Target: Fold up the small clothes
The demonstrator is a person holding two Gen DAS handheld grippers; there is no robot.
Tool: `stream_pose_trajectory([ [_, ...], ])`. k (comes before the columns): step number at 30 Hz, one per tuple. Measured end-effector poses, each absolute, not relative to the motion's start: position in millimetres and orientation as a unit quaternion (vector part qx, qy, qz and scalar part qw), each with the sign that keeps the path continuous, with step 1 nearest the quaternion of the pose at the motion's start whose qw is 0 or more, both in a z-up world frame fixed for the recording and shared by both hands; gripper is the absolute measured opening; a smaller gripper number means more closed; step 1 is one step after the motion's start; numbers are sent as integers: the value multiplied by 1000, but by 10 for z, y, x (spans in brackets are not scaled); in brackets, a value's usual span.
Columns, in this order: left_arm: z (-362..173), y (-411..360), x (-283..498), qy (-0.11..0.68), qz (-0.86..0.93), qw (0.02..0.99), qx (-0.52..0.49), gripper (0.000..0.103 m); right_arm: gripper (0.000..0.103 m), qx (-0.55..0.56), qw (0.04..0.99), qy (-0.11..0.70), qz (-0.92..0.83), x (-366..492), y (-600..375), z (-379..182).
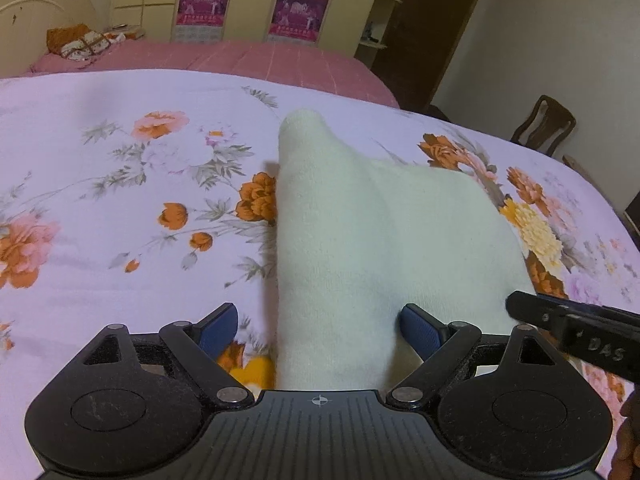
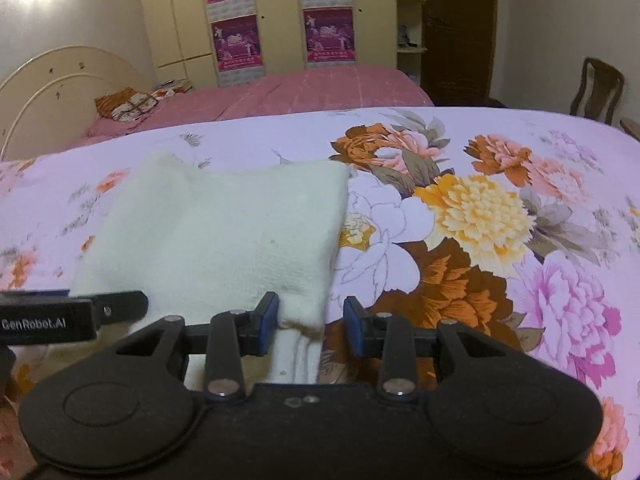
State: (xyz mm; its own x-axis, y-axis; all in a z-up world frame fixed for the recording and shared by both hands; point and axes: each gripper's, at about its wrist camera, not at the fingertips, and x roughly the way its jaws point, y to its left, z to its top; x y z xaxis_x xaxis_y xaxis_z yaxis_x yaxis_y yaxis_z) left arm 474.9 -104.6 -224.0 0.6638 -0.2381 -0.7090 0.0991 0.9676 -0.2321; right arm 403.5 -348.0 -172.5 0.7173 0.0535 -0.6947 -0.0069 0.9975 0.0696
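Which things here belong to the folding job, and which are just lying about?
Part of the job:
- white garment, draped between both grippers
- left gripper, jaws wide
- right gripper, garment edge between its jaws
- floral sheet as work surface

Just lying about:
- patterned pillow on the pink bed
- wooden chair
- wardrobe posters

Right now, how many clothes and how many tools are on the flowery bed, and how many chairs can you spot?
White clothes: 1
Tools: 2, the left tool and the right tool
Wooden chairs: 1
Total: 4
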Motion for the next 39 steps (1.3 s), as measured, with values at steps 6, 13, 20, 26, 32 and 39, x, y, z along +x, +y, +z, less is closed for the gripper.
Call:
stream_pose_trajectory([
  [6,-2278,-919,4424,407,-98,904,-80,88,33,70,917,391,32,3647,-3521,-1678],
  [13,-2324,-931,4146,411,-119,901,-66,88,32,94,902,421,14,3204,-3474,-1849],
  [20,-2298,-907,3953,406,-141,902,-43,88,28,127,896,425,-27,3051,-3493,-1854],
  [26,-2136,-712,4077,404,-137,900,-91,88,51,153,902,403,-23,3052,-3521,-1636],
  [32,-2197,-711,4543,427,-143,882,-140,88,61,168,905,390,6,3540,-3589,-1581],
  [39,-2324,-858,4888,426,-156,877,-161,88,63,221,890,399,28,4074,-3806,-1819],
])
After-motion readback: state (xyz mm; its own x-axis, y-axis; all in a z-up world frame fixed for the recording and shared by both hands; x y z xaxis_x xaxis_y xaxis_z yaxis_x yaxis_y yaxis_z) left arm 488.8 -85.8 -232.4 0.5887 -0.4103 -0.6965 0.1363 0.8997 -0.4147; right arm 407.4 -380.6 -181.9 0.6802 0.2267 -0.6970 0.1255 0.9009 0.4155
